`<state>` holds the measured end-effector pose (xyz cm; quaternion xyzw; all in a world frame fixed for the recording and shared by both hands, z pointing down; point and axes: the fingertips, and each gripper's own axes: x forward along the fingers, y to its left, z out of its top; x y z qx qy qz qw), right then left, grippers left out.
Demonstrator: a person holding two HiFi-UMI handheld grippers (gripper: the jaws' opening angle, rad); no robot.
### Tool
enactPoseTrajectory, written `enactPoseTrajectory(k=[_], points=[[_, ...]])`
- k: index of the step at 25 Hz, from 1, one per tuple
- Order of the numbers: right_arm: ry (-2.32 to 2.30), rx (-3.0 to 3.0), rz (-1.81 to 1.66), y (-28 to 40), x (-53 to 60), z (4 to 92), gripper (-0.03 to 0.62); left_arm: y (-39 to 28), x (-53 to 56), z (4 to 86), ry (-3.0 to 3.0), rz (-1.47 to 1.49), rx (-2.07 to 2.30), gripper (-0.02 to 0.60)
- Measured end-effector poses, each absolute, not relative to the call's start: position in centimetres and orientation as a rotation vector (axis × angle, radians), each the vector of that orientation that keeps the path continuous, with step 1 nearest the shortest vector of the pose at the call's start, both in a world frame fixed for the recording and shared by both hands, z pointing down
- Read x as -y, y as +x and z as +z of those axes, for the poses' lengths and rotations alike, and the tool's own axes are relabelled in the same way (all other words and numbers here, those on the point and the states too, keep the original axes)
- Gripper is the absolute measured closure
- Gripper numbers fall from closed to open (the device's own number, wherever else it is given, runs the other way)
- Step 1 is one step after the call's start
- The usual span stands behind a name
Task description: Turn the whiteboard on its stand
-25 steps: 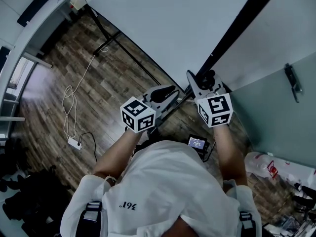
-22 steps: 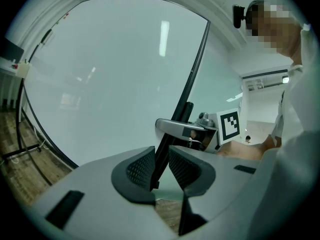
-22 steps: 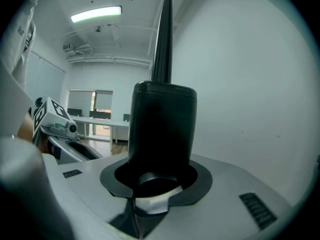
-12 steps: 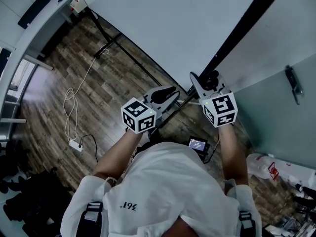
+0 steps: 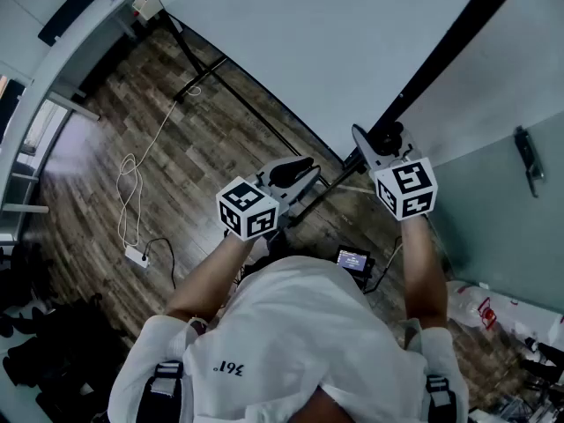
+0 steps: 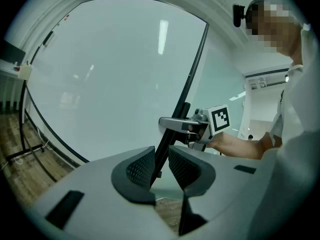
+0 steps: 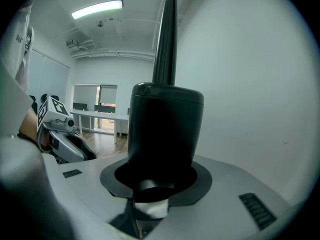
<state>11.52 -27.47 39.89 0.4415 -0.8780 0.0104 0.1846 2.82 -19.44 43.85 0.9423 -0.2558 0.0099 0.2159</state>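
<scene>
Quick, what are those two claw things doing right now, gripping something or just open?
Left gripper: closed on the whiteboard's black frame.
Right gripper: closed around the black knob on that frame.

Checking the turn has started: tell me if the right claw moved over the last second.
Yes: the right claw shifted rightward in the head view, toward the wall handle.

1. One whiteboard (image 5: 335, 42) is standing.
2. One black knob (image 7: 165, 129) is sitting on its frame.
3. Two grippers are showing: left gripper (image 5: 295, 173), right gripper (image 5: 381, 141).
4. Two marker cubes (image 5: 248, 208) are showing, one per gripper.
5. One power strip (image 5: 134, 256) is lying on the floor (image 5: 88, 201), one white cable (image 5: 128, 170) trailing from it.
6. One small screen (image 5: 352, 259) is glowing.
7. One person (image 5: 291, 342) is standing.
</scene>
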Motion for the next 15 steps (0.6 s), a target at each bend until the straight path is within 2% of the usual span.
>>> enactPoseTrajectory(k=[15], points=[[1.201, 2.446, 0.0, 13.9, 31.5, 39.7, 0.437, 1.4, 21.1, 43.9, 2.606, 0.049, 0.739, 0.508]])
